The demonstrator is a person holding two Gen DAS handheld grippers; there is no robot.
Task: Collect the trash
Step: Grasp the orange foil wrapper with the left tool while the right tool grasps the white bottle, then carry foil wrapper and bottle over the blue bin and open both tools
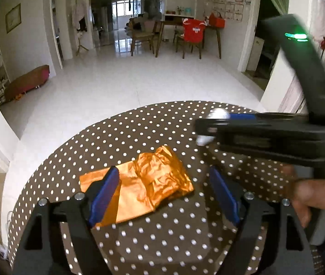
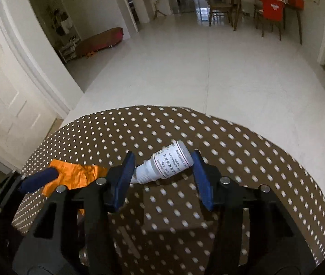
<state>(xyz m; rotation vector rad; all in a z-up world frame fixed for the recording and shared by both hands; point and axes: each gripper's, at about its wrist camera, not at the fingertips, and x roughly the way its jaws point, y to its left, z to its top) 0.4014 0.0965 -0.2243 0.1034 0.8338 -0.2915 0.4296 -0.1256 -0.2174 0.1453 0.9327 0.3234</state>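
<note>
A crumpled orange foil wrapper (image 1: 146,183) lies on the round brown polka-dot table (image 1: 162,233). My left gripper (image 1: 164,188) is open, its blue pads either side of the wrapper, low over it. A small white dropper bottle (image 2: 169,163) lies on its side between the pads of my right gripper (image 2: 163,176); the left pad touches its tip, the right pad sits at its base, and I cannot tell if they clamp it. In the left wrist view the right gripper (image 1: 206,128) comes in from the right with the white bottle (image 1: 218,114) at its tip. The wrapper also shows in the right wrist view (image 2: 75,175).
The table (image 2: 242,160) has its rounded far edge just beyond both items. Beyond it lies white tiled floor (image 1: 139,80), a dining table with chairs (image 1: 185,36) at the far end, and a low bench (image 1: 27,82) by the left wall.
</note>
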